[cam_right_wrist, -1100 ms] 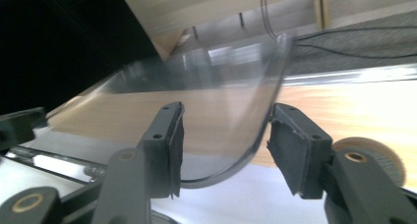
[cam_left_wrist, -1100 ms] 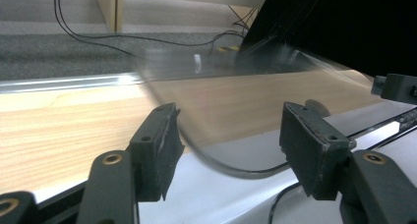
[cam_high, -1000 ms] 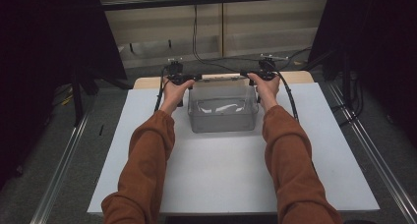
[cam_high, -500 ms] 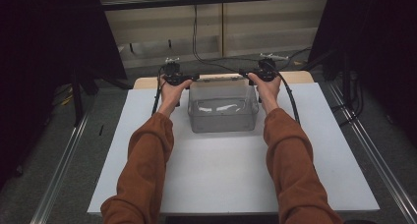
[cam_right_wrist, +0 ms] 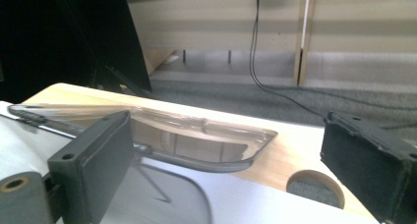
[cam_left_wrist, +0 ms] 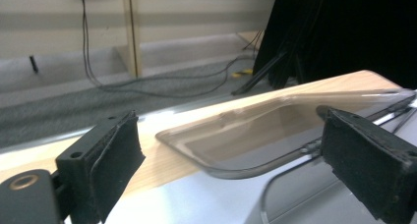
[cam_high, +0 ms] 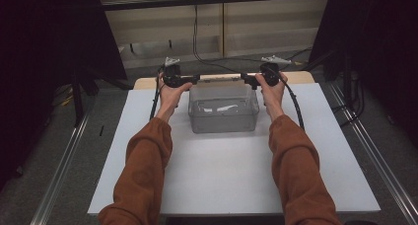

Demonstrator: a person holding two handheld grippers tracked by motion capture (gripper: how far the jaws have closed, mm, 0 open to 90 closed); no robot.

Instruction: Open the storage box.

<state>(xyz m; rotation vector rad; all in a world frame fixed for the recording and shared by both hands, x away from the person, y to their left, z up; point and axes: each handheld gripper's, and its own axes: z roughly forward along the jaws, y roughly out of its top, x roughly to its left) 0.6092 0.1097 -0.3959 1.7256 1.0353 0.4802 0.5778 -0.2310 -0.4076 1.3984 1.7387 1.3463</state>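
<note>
Since the earlier frames, both sets of jaws have been opened wide and the clear plastic container (cam_high: pixel 223 108) has been left standing by itself; nothing is gripped between the pads now. It is seen in the upper middle of the high view, at the far part of the white table top (cam_high: pixel 226 170), with a wooden strip (cam_high: pixel 296 77) just behind it. In the left gripper view its rounded rim corner (cam_left_wrist: pixel 255 143) lies between the spread jaws without being touched, and the same is shown in the right gripper view (cam_right_wrist: pixel 216 145).

The left gripper (cam_high: pixel 193 79) is held at the container's far left corner, the right gripper (cam_high: pixel 248 79) at its far right corner, both close to the rim.

Trouble could be caused by that closeness: if a hand is drawn away sideways or downward, the rim could be caught by a pad and the light container dragged or tipped. A regrasp could slip as well, since the rim is thin and smooth. A push away from the person could send the container toward the table's far edge. The trailing cable (cam_high: pixel 295 106) could also be snagged on the wall.
</note>
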